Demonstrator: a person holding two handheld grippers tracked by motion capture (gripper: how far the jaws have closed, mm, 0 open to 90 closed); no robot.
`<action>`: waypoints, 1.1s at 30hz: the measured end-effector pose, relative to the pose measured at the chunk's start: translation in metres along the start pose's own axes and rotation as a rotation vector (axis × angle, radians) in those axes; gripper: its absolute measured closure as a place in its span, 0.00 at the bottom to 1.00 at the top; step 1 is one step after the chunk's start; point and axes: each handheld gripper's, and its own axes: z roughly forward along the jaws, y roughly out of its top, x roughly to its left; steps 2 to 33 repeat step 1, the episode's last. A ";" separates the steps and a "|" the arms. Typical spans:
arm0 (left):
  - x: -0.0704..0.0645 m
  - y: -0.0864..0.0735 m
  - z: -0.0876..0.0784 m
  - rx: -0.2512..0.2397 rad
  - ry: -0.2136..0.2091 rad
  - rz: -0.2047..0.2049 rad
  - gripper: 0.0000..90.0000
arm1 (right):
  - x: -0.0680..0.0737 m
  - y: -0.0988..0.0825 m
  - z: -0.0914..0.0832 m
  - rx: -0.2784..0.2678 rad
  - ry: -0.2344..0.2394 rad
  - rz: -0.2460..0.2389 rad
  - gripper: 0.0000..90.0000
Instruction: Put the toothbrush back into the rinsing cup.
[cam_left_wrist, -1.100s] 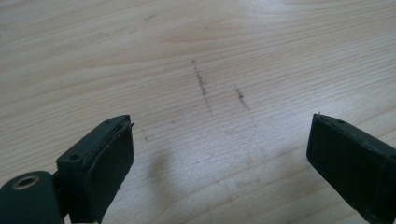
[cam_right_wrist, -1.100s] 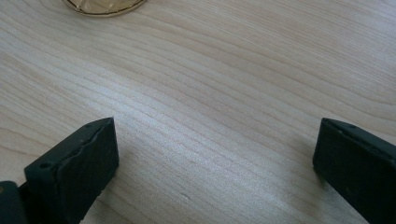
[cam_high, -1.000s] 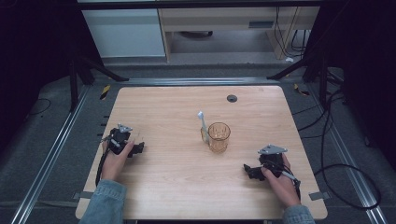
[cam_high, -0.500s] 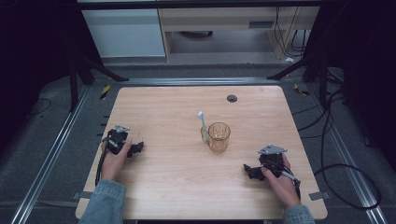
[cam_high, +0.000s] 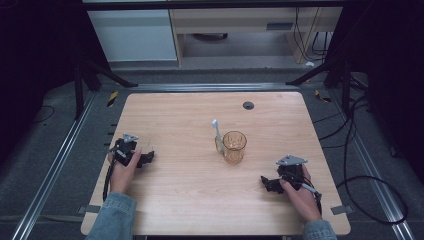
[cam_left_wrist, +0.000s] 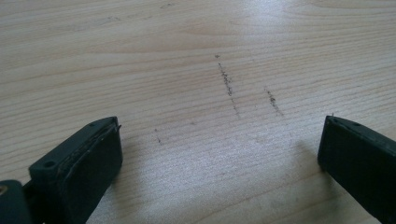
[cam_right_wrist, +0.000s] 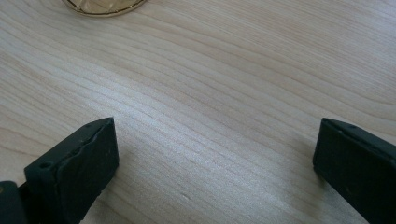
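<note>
Both grippers rest wide apart on the table (cam_high: 170, 200), the left gripper (cam_left_wrist: 219, 154) just opened, the right gripper (cam_right_wrist: 215, 154) open, both empty. An amber glass (cam_high: 234, 146) with a toothbrush (cam_high: 217, 134) leaning on it stands mid-table, between them. The work looks paused; any next move means reaching inward.

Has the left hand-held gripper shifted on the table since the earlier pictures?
Yes, slightly. The left hand-held gripper has slid toward the person's edge of the table, farther from the small dark hole. Its jaws have just been opening, nothing between them.
</note>
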 end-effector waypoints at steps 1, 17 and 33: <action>0.000 0.000 0.000 0.000 0.000 0.000 0.00 | 0.000 0.000 0.000 0.000 0.000 0.000 0.01; 0.000 0.000 0.000 0.000 0.000 0.000 0.00 | 0.000 0.000 0.000 0.000 0.000 0.000 0.01; 0.000 0.000 0.000 0.000 0.000 0.000 0.00 | 0.000 0.000 0.000 0.000 0.000 0.000 0.01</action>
